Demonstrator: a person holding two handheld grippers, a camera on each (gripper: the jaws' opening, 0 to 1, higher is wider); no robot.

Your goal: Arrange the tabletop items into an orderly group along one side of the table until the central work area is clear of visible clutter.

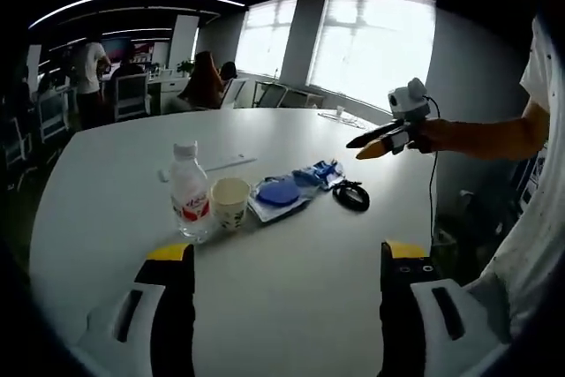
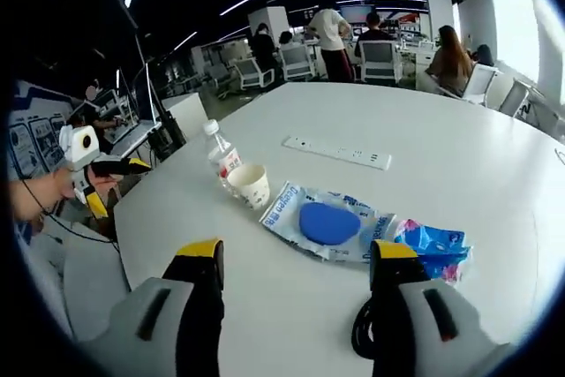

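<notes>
Bottle (image 1: 189, 192), paper cup (image 1: 230, 203), clear packet with blue disc (image 1: 280, 194), blue pouch (image 1: 320, 173) and black cable coil (image 1: 351, 194): strung left to right in the left gripper view, mid-table (image 1: 291, 297), touching or nearly so. Power strip (image 2: 336, 153) lying behind the row, its long axis roughly parallel to it. Left gripper (image 1: 281, 258) wide open, empty, short of the row, bottle and cup ahead between the jaws. Right gripper (image 2: 297, 258) equally spread, empty, packet straight ahead, coil by its right jaw. Probably nearer for packet, pouch and coil: the right; for bottle and cup: the left.
</notes>
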